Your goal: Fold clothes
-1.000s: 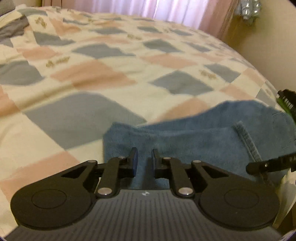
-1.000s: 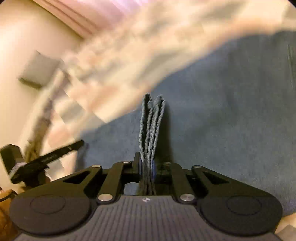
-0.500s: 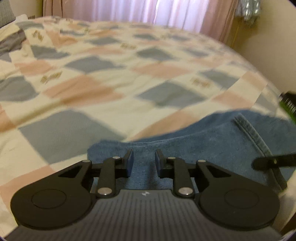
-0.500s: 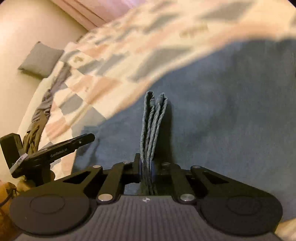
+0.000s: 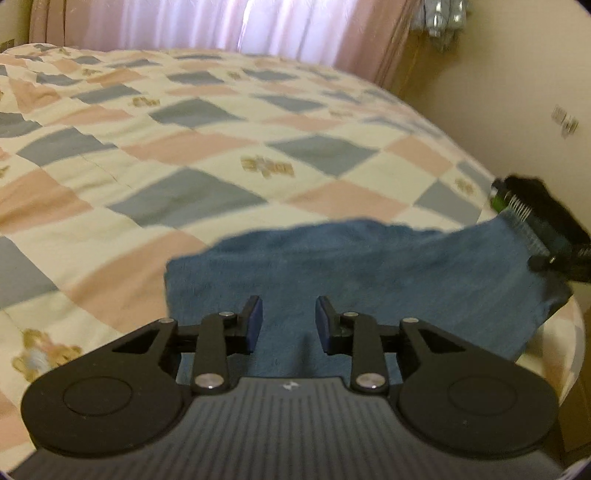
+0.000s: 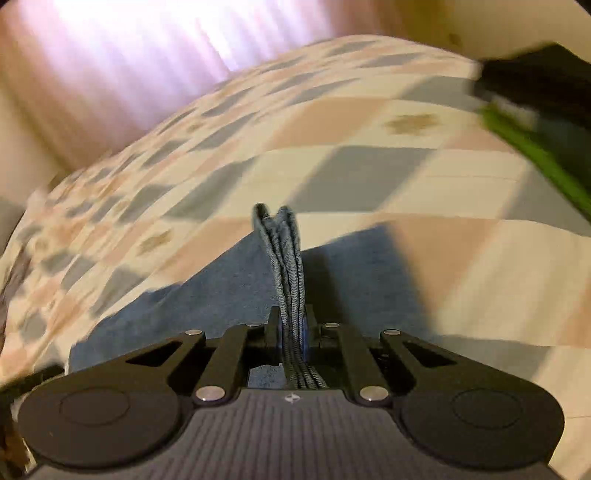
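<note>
My right tool (image 6: 290, 332) clenched on bunched jeans (image 6: 284, 258) hem; left tool (image 5: 288, 325) released, jaws just opening, nothing between, above jeans (image 5: 369, 266) on quilted bed (image 5: 184, 147). No readable writing.

Bed quilt (image 5: 192, 155) lies open and flat beyond the blue garment (image 5: 369, 266), free room out to the curtains (image 5: 207, 22). Right tongs (image 5: 543, 221) block the garment's right corner; wall (image 5: 517, 92) close behind.

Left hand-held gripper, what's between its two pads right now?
Nothing gripped: left hand-held gripper gapes above the blue garment in the left wrist view.
</note>
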Tool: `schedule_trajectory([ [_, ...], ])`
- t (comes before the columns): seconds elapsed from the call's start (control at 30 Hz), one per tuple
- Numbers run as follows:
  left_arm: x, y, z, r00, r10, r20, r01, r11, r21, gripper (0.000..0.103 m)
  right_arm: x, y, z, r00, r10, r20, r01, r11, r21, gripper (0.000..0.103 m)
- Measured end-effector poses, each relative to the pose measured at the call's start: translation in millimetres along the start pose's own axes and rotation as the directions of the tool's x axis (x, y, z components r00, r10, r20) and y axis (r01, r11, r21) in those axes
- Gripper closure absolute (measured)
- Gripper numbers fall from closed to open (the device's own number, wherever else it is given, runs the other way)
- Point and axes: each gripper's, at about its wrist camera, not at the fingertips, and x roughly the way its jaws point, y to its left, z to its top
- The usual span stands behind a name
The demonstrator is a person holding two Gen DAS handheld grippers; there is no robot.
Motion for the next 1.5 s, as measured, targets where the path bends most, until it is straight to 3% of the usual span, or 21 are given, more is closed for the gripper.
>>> schedule_trajectory([
  [0.17, 16, -17, -5, 0.998, 0.052, -0.040, -0.051, 0.998, 0.028, 0.077, 11, -30, -1, 0.998, 0.047, -0.030, -0.046, 0.998, 0.042, 0.094],
  [0.27, 15, -20, -3, 0.997, 0.062, -0.037, -0.061, 0.997, 0.042, 0.076, 4, -40, 0, 0.997, 0.075, 0.000, -0.075, 0.996, 0.043, 0.094],
  [0.37, 19, -20, 0, 0.996, 0.077, -0.041, -0.075, 0.996, 0.043, 0.076, -6, -46, 3, 0.997, 0.068, 0.040, -0.070, 0.997, 0.041, 0.094],
  [0.53, 29, -29, 0, 0.993, 0.104, -0.058, -0.101, 0.993, 0.058, 0.076, 17, -71, -2, 0.999, 0.053, -0.012, -0.051, 0.992, 0.117, 0.093],
  [0.6, 29, -34, 4, 0.993, 0.101, -0.056, -0.097, 0.992, 0.075, 0.076, 21, -72, 1, 0.999, 0.038, -0.022, -0.035, 0.991, 0.132, 0.084],
  [0.7, 28, -44, 13, 0.995, 0.093, -0.042, -0.087, 0.989, 0.120, 0.076, 11, -57, 7, 0.999, -0.046, 0.013, 0.045, 0.997, 0.069, 0.073],
  [0.77, 31, -52, 21, 0.997, 0.078, -0.019, -0.074, 0.985, 0.154, 0.076, 0, -40, 10, 0.990, -0.119, 0.079, 0.120, 0.993, -0.008, 0.061],
  [0.83, 37, -60, 28, 0.998, 0.059, -0.003, -0.057, 0.982, 0.180, 0.076, -9, -18, 10, 0.971, -0.164, 0.177, 0.183, 0.978, -0.098, 0.061],
  [0.87, 43, -64, 30, 0.999, 0.047, -0.001, -0.046, 0.980, 0.192, 0.076, -8, -10, 10, 0.971, -0.141, 0.195, 0.169, 0.976, -0.140, 0.061],
  [0.93, 57, -71, 34, 1.000, 0.017, 0.000, -0.016, 0.975, 0.220, 0.076, 6, 8, 8, 0.977, -0.099, 0.190, 0.145, 0.960, -0.240, 0.062],
  [0.97, 69, -74, 35, 1.000, 0.002, -0.007, -0.001, 0.971, 0.241, 0.076, 17, 15, 6, 0.980, -0.092, 0.175, 0.140, 0.947, -0.289, 0.068],
  [1.07, 115, -78, 33, 0.997, 0.040, -0.067, -0.017, 0.950, 0.313, 0.070, 64, 18, 3, 0.981, -0.154, 0.115, 0.186, 0.911, -0.369, 0.071],
  [1.2, 137, -62, 39, 0.992, 0.023, -0.123, 0.007, 0.971, 0.240, 0.069, 104, -7, 10, 0.989, -0.149, 0.017, 0.148, 0.951, -0.273, 0.074],
  [1.3, 115, -65, 52, 0.996, -0.005, -0.093, 0.024, 0.977, 0.210, 0.079, 94, -3, 21, 0.990, -0.144, 0.002, 0.140, 0.960, -0.244, 0.074],
  [1.43, 101, -84, 66, 0.996, -0.080, -0.040, 0.087, 0.959, 0.270, 0.078, 62, 1, 25, 0.989, -0.088, 0.123, 0.114, 0.969, -0.221, 0.072],
  [1.5, 127, -92, 65, 0.995, -0.047, -0.083, 0.071, 0.944, 0.323, 0.078, 75, -4, 24, 0.989, -0.118, 0.089, 0.135, 0.967, -0.215, 0.073],
])
